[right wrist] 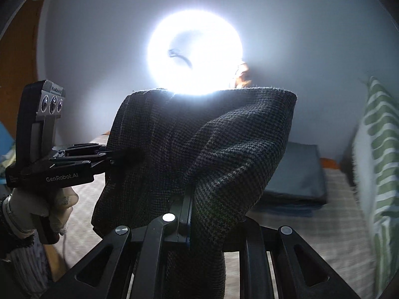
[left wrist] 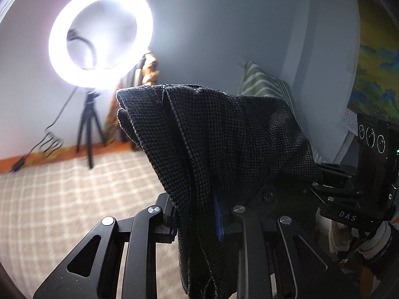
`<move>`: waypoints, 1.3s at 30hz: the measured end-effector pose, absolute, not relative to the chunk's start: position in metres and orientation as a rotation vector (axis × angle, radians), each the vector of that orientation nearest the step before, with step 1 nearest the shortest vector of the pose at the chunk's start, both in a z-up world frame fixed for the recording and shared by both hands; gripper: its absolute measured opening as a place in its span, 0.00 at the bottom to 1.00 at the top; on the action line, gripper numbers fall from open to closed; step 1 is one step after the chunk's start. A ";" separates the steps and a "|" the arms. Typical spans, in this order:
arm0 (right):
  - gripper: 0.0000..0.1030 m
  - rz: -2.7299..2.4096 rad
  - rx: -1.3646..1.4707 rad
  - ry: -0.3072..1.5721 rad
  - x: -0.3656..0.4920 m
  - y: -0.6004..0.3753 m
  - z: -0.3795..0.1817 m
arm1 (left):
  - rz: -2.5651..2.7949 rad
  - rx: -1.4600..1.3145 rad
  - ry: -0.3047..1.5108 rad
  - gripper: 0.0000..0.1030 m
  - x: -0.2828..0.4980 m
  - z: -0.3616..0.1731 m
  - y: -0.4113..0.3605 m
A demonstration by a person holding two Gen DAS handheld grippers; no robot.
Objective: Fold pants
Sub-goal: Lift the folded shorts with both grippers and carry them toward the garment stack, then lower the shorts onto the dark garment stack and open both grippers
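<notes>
Pants [left wrist: 224, 144], dark check, centre frame: pinched by left gripper [left wrist: 199, 214] and right gripper [right wrist: 189, 214], raised off bed [left wrist: 62, 199], likely for folding

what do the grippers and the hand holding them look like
Both are matte black, with angular linkage arms and silver round rivets. The left gripper carries white "GenRobot.AI" lettering and a black upright block with three round lenses; a hand in a pale glove holds it. The right gripper shows "DAS" and the same three-lens block. Blue finger pads.
</notes>
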State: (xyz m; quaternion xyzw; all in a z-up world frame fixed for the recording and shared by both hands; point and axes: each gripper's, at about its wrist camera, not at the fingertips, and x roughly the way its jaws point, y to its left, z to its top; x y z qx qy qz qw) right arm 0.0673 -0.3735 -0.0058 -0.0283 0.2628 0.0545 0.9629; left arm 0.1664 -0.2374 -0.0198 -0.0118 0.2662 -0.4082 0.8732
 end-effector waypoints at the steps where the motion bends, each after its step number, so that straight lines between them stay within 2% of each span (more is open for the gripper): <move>1: 0.13 0.097 -0.061 0.530 0.070 -0.381 -0.003 | -0.863 -0.023 0.552 0.20 0.172 -0.018 -0.247; 11: 0.13 -0.019 -0.121 0.535 0.124 -0.451 0.011 | -0.901 -0.016 0.557 0.20 0.235 -0.012 -0.325; 22: 0.13 -0.058 -0.137 0.554 0.220 -0.520 0.014 | -0.863 0.002 0.581 0.20 0.320 -0.014 -0.392; 32: 0.13 -0.050 -0.126 0.634 0.284 -0.554 -0.028 | -0.793 0.041 0.668 0.20 0.358 -0.050 -0.425; 34: 0.17 -0.079 -0.127 0.654 0.291 -0.558 -0.038 | -0.783 0.068 0.675 0.20 0.360 -0.053 -0.430; 36: 0.24 -0.121 -0.125 0.685 0.298 -0.563 -0.045 | -0.763 0.108 0.692 0.25 0.362 -0.055 -0.436; 37: 0.30 -0.144 -0.128 0.700 0.300 -0.564 -0.048 | -0.752 0.123 0.700 0.25 0.362 -0.055 -0.439; 39: 0.35 -0.175 -0.143 0.715 0.304 -0.570 -0.052 | -0.724 0.145 0.695 0.25 0.361 -0.053 -0.440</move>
